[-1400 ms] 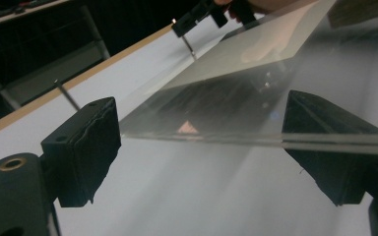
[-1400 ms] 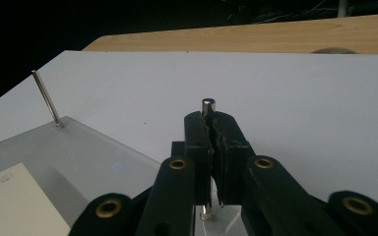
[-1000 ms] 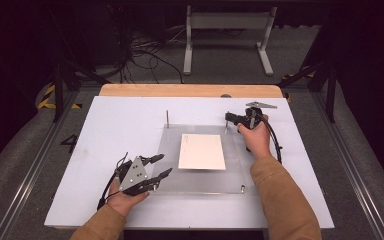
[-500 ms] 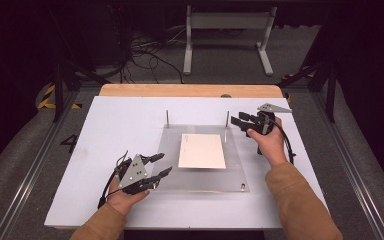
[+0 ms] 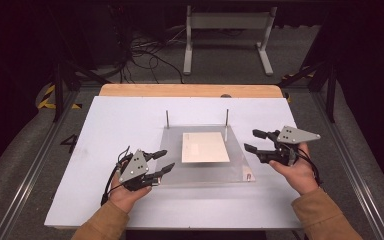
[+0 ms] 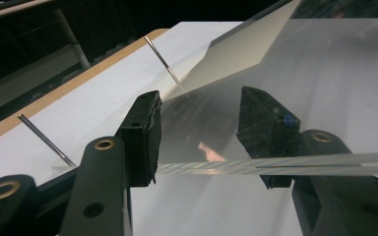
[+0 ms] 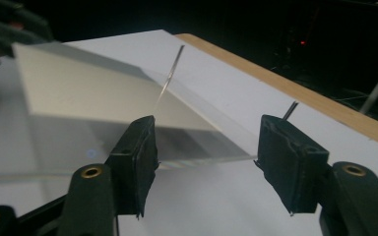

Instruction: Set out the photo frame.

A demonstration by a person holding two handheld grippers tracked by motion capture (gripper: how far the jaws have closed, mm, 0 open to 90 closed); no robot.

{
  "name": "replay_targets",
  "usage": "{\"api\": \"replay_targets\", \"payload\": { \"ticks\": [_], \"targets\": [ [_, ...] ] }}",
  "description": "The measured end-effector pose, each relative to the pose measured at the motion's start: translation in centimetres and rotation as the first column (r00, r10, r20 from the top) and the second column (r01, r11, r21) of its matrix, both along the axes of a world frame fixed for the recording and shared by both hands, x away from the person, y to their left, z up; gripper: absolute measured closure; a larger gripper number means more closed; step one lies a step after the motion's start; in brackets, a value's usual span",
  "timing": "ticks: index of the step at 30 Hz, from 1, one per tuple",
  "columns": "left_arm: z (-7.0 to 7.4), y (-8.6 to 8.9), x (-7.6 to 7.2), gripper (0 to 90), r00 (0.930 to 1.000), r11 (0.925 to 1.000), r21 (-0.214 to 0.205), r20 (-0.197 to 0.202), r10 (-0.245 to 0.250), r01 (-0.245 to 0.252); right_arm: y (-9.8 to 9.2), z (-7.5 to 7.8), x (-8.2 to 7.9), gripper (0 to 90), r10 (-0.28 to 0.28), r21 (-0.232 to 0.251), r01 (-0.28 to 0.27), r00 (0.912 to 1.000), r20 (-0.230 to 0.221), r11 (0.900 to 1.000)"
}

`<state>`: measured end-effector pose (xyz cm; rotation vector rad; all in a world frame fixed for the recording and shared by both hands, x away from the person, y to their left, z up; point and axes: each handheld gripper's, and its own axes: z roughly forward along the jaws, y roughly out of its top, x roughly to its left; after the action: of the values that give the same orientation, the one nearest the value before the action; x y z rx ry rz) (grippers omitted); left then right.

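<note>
Left claw (image 5: 164, 162) gaping astride clear plate (image 5: 240, 165) edge; right claw (image 5: 250, 141) just opened, empty

Beyond your jaws, the white table top (image 5: 105, 125) ends in a wooden edge (image 5: 190, 90). Past it lies grey floor (image 5: 220, 60) with tangled black cables (image 5: 145, 50) and a white metal stand (image 5: 227, 35), in a dark room.

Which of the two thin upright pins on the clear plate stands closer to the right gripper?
The pin at the plate's far right corner; the other pin stands at the far left corner.
</note>
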<state>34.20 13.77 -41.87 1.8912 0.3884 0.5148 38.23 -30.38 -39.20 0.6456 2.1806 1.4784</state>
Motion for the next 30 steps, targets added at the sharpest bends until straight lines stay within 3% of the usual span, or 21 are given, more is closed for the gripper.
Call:
{"api": "replay_targets", "payload": {
  "ticks": [4, 7, 13, 15, 18, 21, 23, 30],
  "targets": [
    [0.2, 0.0, 0.1, 50.7, 1.0000, 1.0000, -0.001, -0.003, 0.000, 0.000, -0.1, -0.9, -1.2, 41.5, 0.042, -0.068, -0.041, 0.9988, 0.025, 0.9968],
    [0.2, 0.1, 0.1, 50.6, 1.0000, 1.0000, -0.008, -0.003, 0.004, -0.004, 0.1, -1.0, -2.0, 41.0, 0.031, -0.074, -0.025, 0.9965, 0.078, 0.9969],
    [0.3, 0.1, 0.1, 50.5, 1.0000, 1.0000, -0.010, -0.004, 0.001, -0.001, 0.1, -1.0, -3.0, 35.6, 0.055, -0.077, -0.047, 0.9933, 0.102, 0.9959],
    [0.3, 0.1, 0.1, 50.5, 1.0000, 0.9999, -0.010, -0.008, -0.003, 0.003, 0.7, -1.0, -3.3, 35.5, 0.084, -0.061, -0.078, 0.9911, 0.103, 0.9951],
    [0.4, 0.0, 0.1, 50.5, 1.0000, 0.9999, -0.017, -0.009, 0.000, 0.000, 2.0, -1.1, -3.5, 35.9, 0.133, -0.085, -0.123, 0.9839, 0.120, 0.9887],
    [0.4, 0.0, 0.1, 50.5, 1.0000, 0.9999, -0.015, -0.008, -0.002, 0.002, 2.9, -1.6, -3.3, 38.7, 0.132, -0.066, -0.124, 0.9823, 0.133, 0.9901],
    [0.4, 0.0, 0.1, 50.5, 1.0000, 0.9999, -0.014, -0.007, -0.003, 0.003, 3.5, -2.2, -2.9, 51.9, 0.120, -0.020, -0.118, 0.9794, 0.163, 0.9928],
    [0.7, 0.2, 0.3, 50.5, 1.0000, 0.9996, -0.026, 0.003, 0.004, -0.004, 3.8, -2.1, -2.6, 59.5, 0.130, -0.096, -0.109, 0.9605, 0.246, 0.9894]
  ]
}}
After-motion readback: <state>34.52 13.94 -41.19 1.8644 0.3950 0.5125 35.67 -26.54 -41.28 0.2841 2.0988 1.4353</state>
